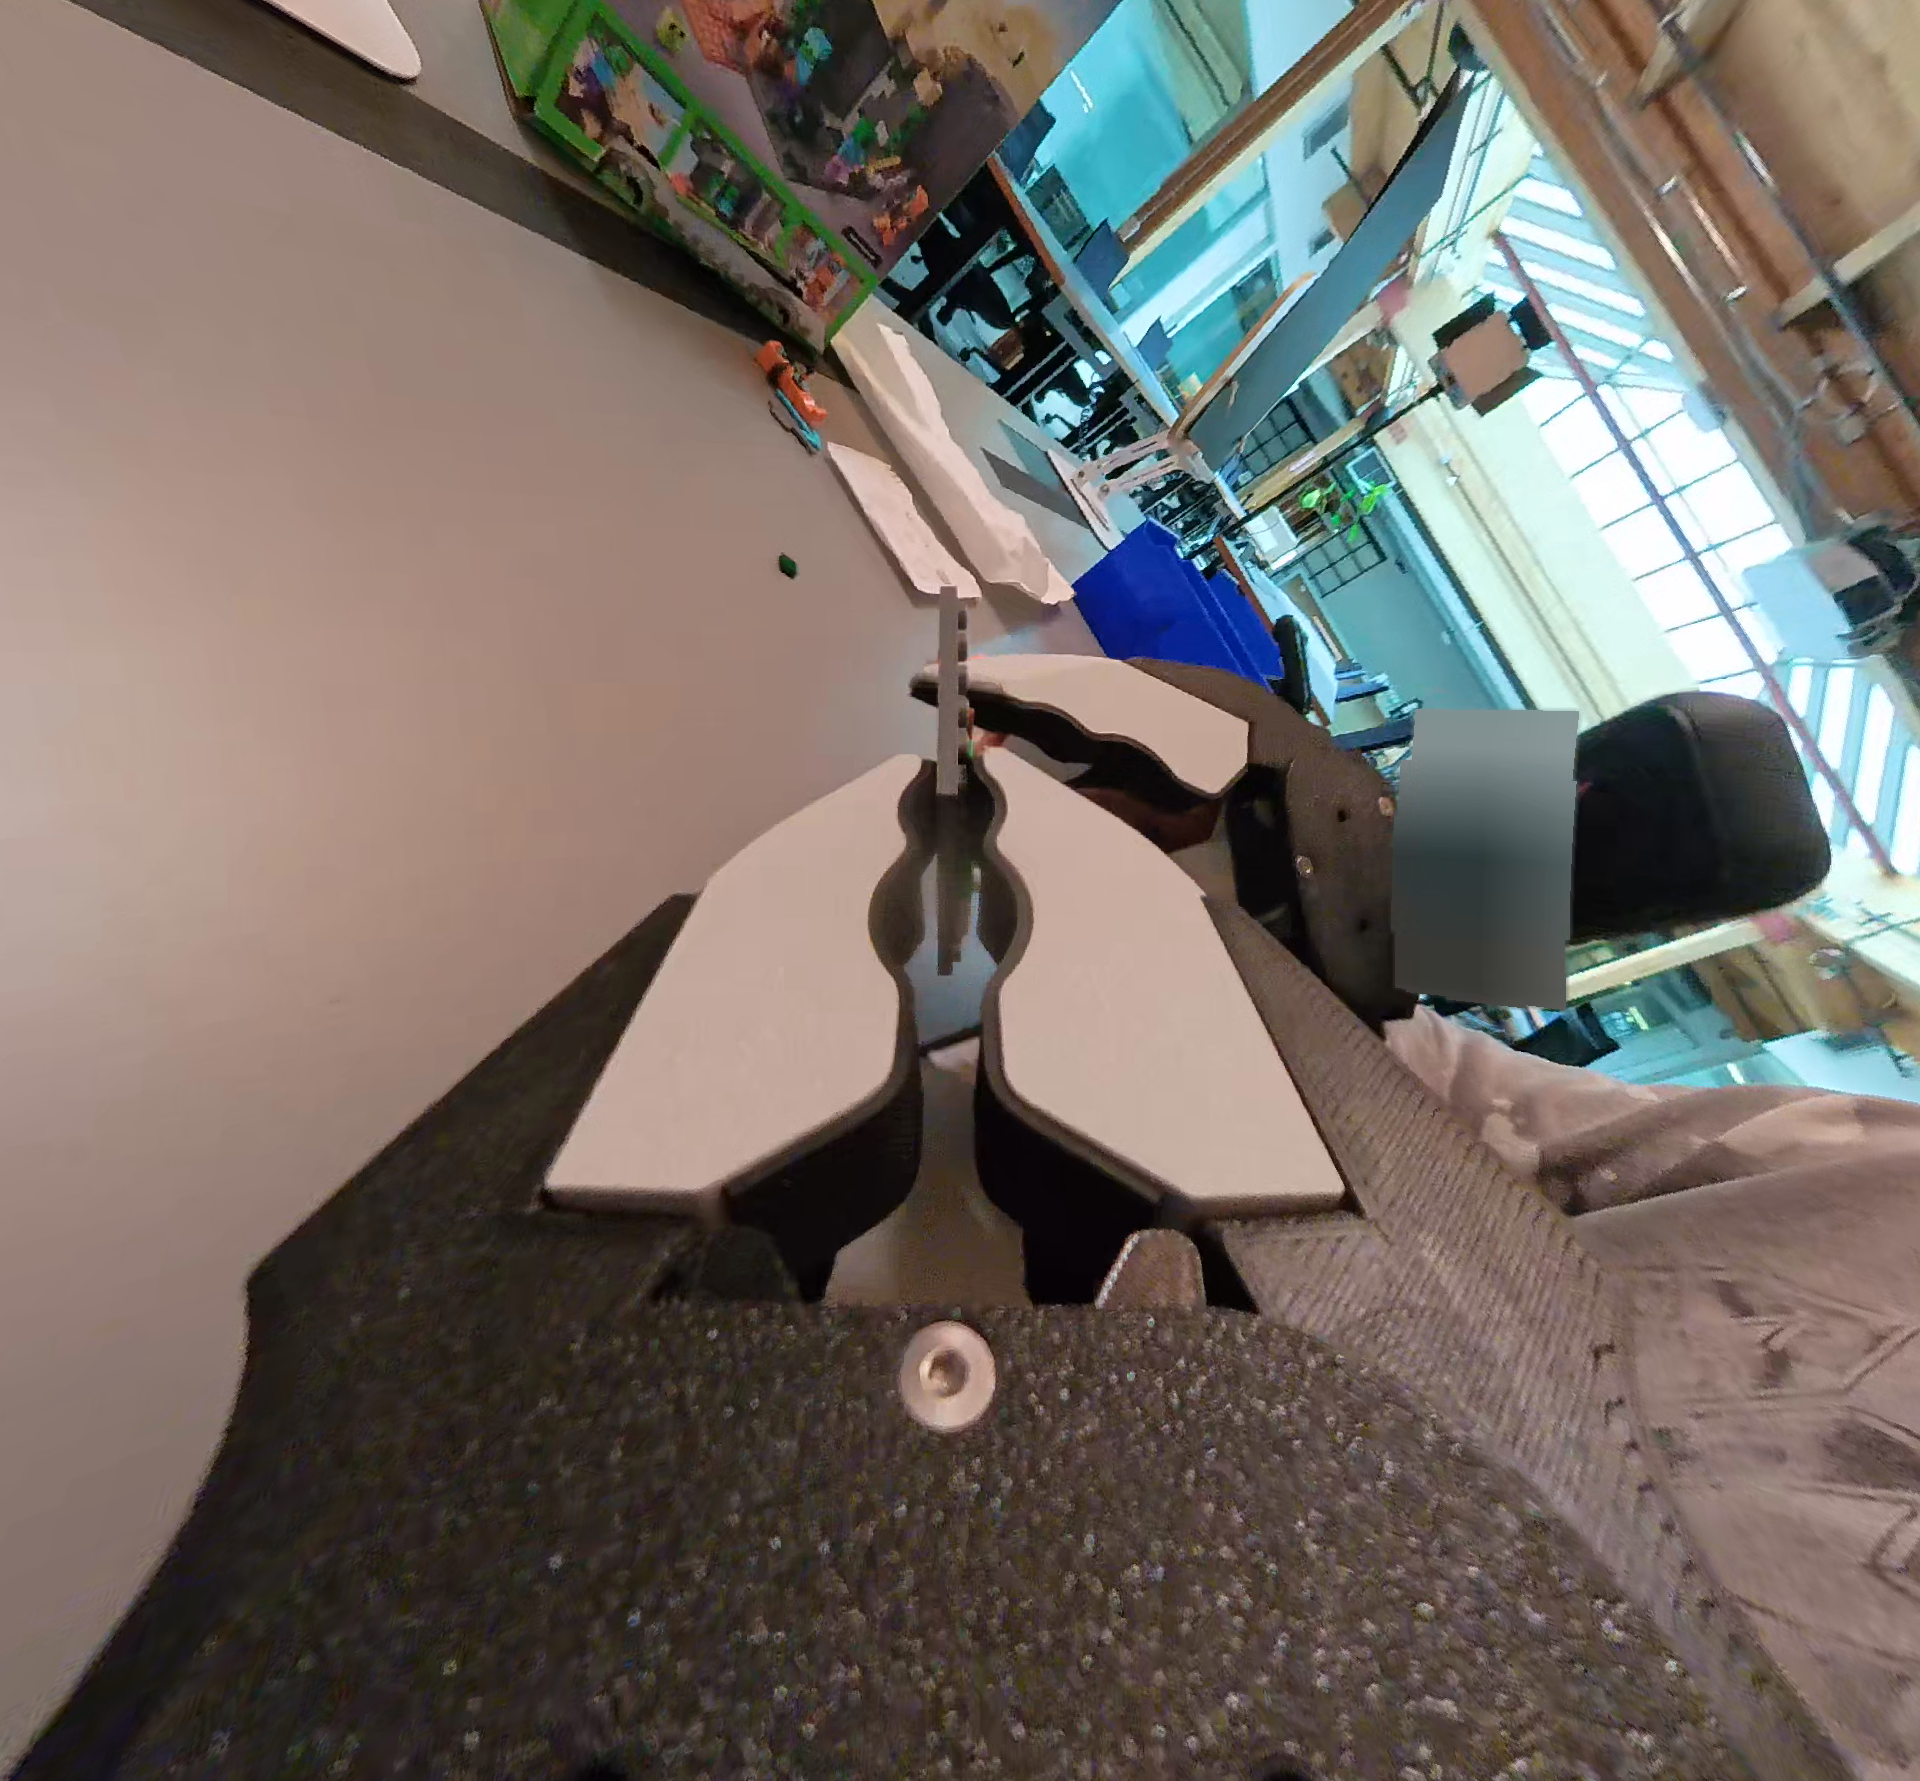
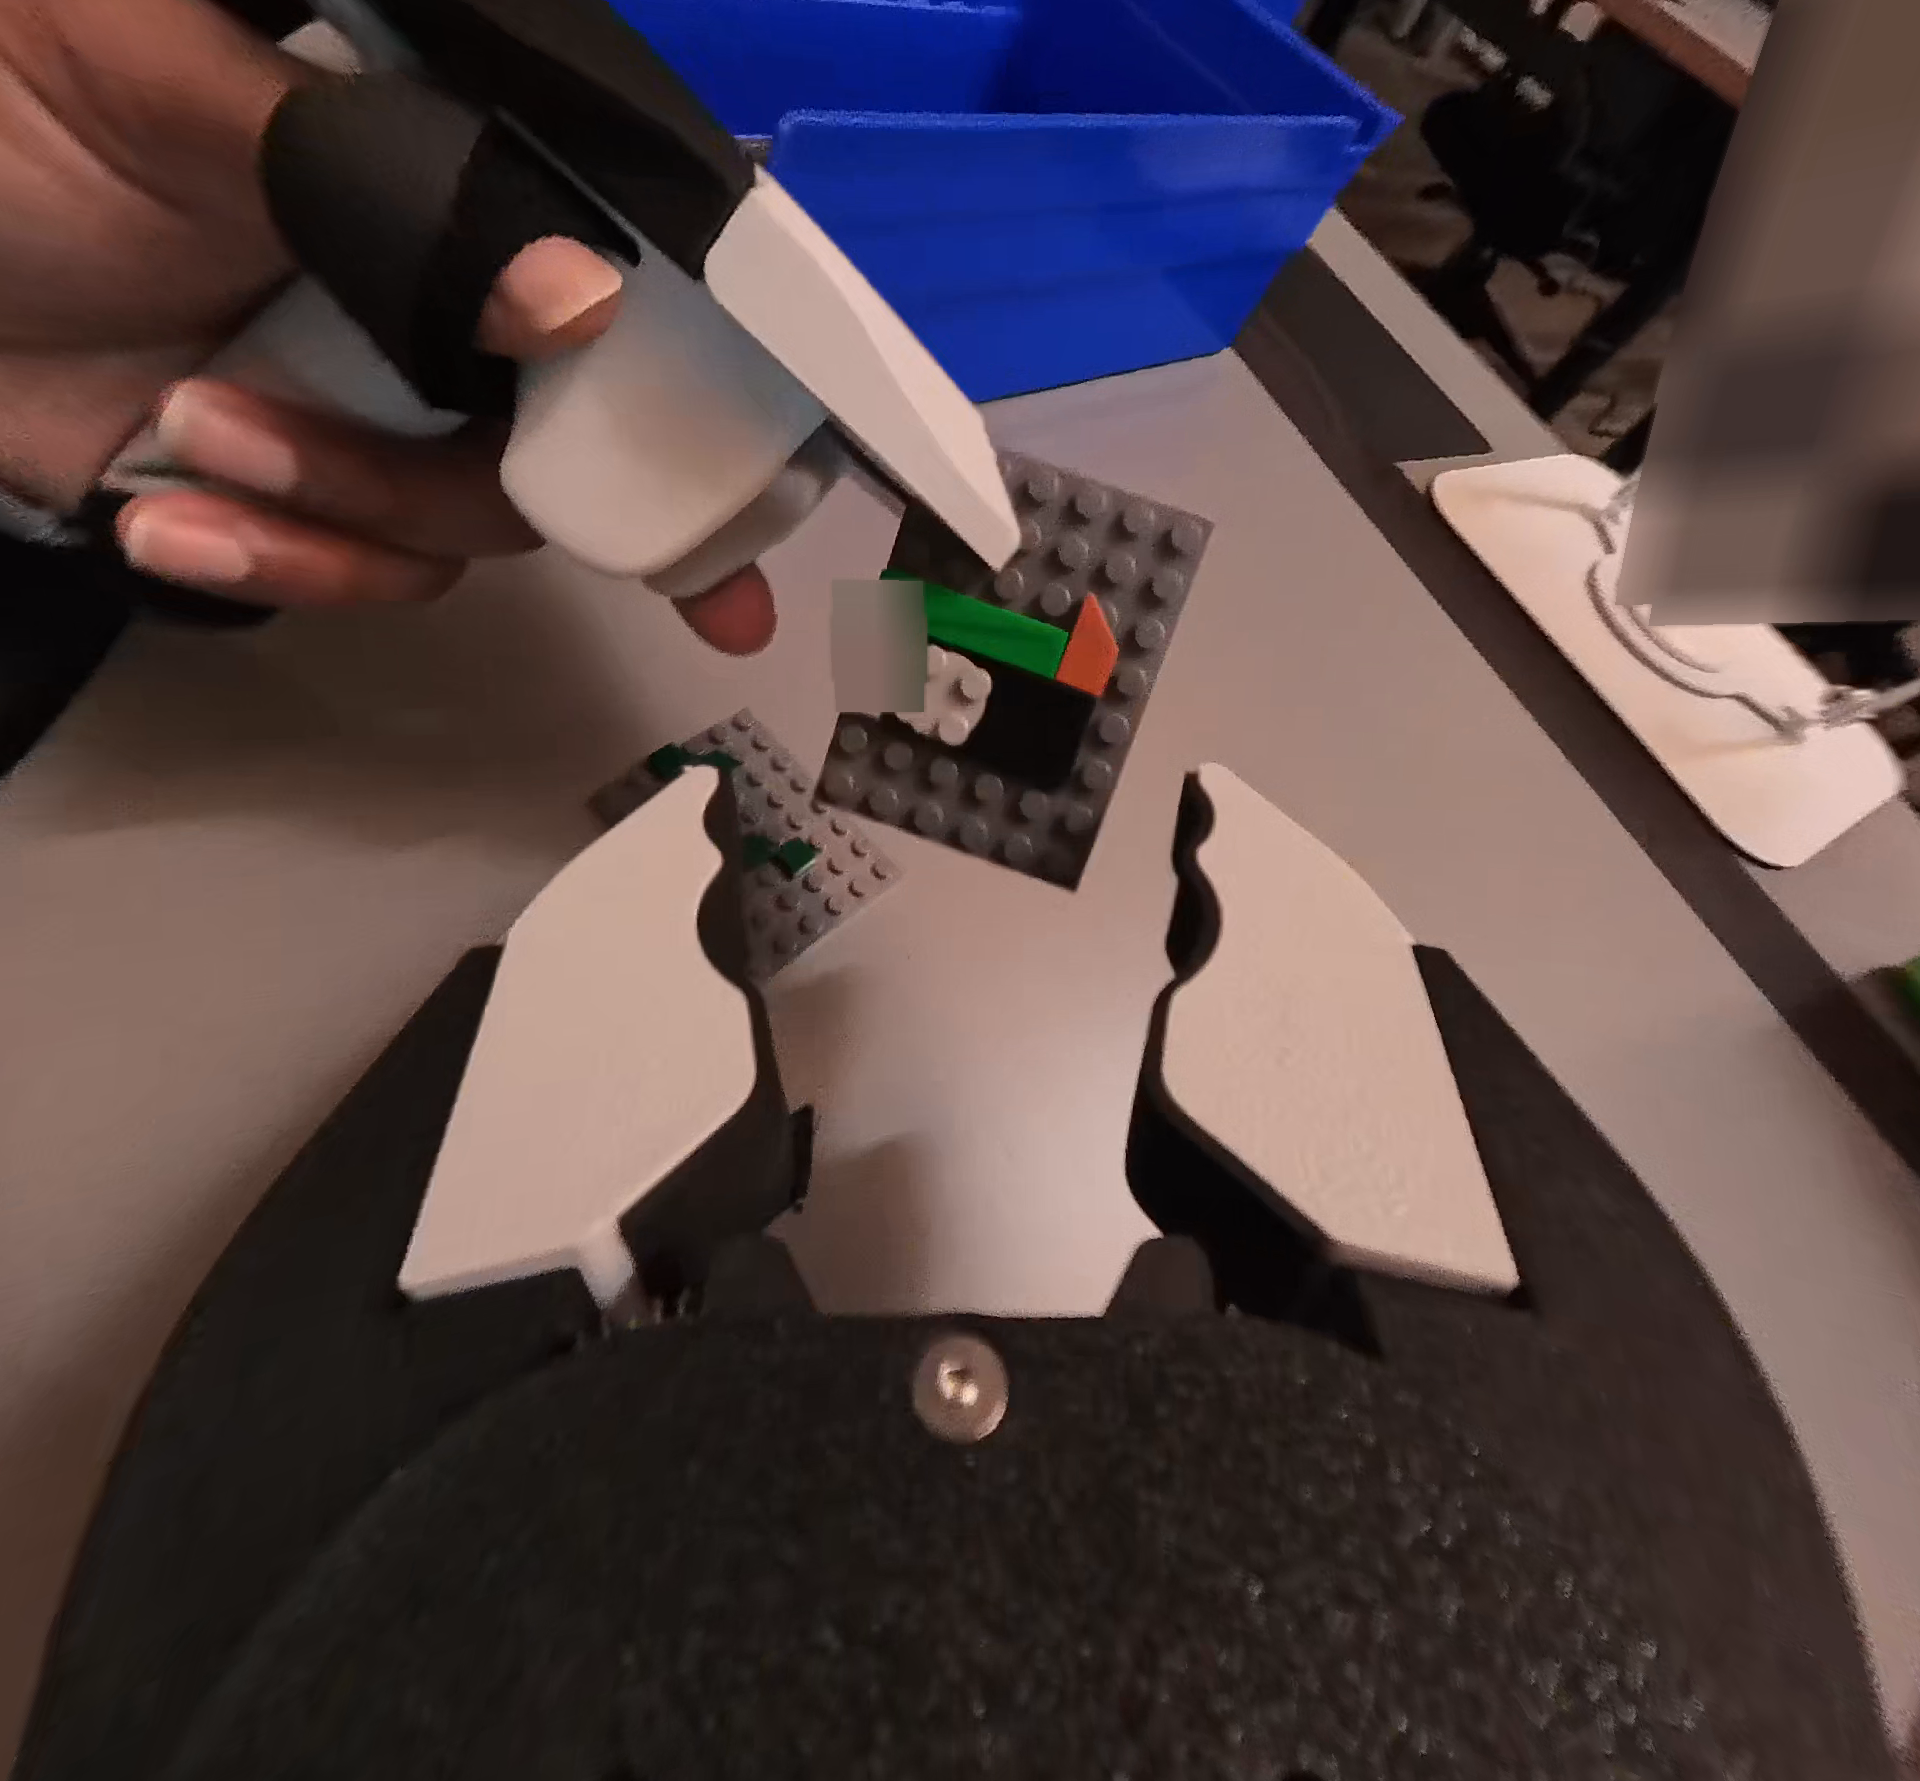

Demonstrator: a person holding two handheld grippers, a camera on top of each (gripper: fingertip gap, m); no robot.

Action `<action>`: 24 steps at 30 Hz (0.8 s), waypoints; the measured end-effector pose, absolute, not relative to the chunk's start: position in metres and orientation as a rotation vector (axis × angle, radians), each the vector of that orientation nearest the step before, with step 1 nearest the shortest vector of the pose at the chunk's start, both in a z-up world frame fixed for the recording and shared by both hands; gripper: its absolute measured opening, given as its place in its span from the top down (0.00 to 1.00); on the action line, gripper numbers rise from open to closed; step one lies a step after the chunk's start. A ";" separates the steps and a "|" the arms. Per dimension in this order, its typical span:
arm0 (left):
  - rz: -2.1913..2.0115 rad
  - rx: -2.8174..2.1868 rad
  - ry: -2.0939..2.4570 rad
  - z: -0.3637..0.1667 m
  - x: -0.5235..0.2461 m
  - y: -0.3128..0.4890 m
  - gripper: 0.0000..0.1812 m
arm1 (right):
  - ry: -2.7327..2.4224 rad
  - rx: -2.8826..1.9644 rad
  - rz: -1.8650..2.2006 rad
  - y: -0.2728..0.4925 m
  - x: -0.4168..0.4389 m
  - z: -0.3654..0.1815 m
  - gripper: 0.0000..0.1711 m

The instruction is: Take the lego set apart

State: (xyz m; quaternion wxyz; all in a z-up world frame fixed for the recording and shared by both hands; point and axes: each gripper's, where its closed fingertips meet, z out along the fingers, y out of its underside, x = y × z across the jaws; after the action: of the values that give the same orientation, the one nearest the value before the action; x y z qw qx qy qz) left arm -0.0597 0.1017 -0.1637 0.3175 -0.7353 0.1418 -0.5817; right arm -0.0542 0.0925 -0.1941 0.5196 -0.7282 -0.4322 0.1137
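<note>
Lego baseplate (image 2: 1081, 692), grey and studded, carrying green, orange, black and white bricks, is pinched by one edge in the closed left gripper (image 1: 951, 786) and held tilted above the grey table (image 2: 312, 900). Right gripper (image 2: 951, 801) gapes wide just near of it, empty. A second grey plate (image 2: 790, 858) lies flat beneath, left. Blue bins (image 2: 1039, 204) stand beyond; a white monitor base (image 2: 1662, 671) sits right, near the table edge. A bare hand (image 2: 156, 277) grips the left tool.

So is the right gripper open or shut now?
Open: the right gripper shows a wide gap between its fingers, nothing held, short of the gray plate.
</note>
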 end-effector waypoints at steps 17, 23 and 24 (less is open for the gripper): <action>-1.079 -1.565 1.149 -0.152 -0.042 0.055 0.81 | -1.340 -1.839 1.350 0.027 -0.025 -0.188 0.63; -0.866 -1.320 1.476 -0.166 -0.034 0.018 0.82 | -1.477 -1.773 1.695 -0.011 -0.019 -0.187 0.63; -0.861 -1.299 1.513 -0.169 -0.032 0.012 0.82 | -1.493 -1.754 1.753 -0.016 -0.017 -0.185 0.63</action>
State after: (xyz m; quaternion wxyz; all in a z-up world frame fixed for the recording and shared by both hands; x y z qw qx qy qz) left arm -0.0321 0.0122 -0.1689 0.4659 -0.5292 0.6163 -0.3509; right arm -0.0168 -0.0164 -0.1847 0.1232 -0.6013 -0.5117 0.6011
